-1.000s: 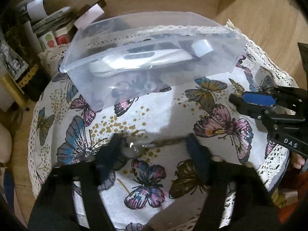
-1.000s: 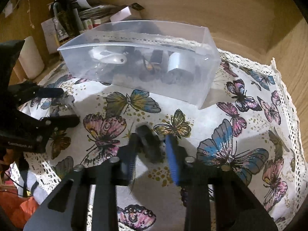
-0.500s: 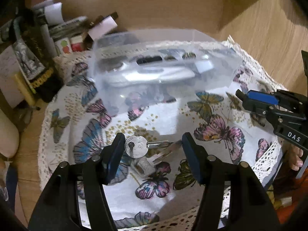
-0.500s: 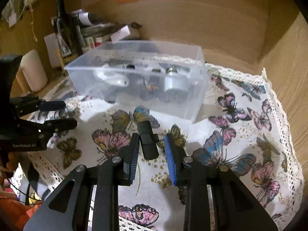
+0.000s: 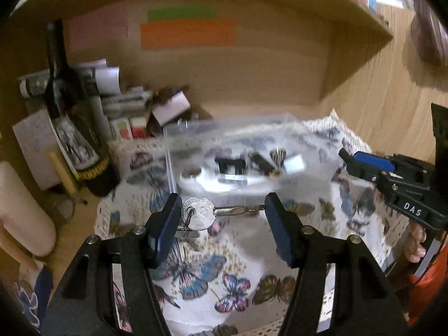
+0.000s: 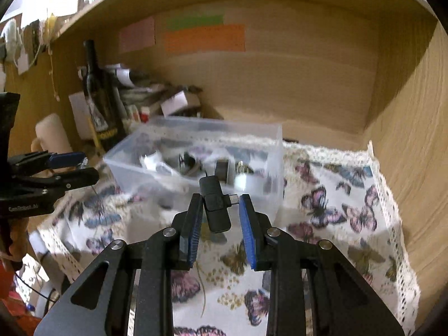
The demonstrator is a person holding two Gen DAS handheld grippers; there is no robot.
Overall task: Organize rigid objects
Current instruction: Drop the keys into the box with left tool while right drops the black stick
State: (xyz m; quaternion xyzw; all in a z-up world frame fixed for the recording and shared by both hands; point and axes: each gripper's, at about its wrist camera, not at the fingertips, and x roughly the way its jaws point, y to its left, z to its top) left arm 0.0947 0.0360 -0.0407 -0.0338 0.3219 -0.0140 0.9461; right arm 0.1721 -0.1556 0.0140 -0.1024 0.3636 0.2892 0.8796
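Observation:
My left gripper point(image 5: 221, 210) is shut on a silver key point(image 5: 198, 217), pinched end to end and held above the butterfly cloth point(image 5: 224, 274). A second key hangs below it on the ring. My right gripper point(image 6: 219, 210) is shut on a small black adapter with a plug point(image 6: 215, 205), also lifted off the cloth. A clear plastic box point(image 5: 238, 151) stands just beyond both grippers and holds a white object, black pieces and a grey cylinder; it also shows in the right wrist view point(image 6: 201, 154). The right gripper shows at the right of the left wrist view point(image 5: 392, 173), the left gripper at the left of the right wrist view point(image 6: 50, 173).
A dark wine bottle point(image 5: 72, 117) and a pile of boxes and papers point(image 5: 134, 103) stand at the back left. A pale cylinder point(image 6: 53, 134) stands left of the cloth. Wooden walls close in the back and right point(image 6: 406, 140), with a shelf overhead.
Both grippers have lifted their objects off the cloth and risen; the views tilted up to show the back wall and its coloured notes.

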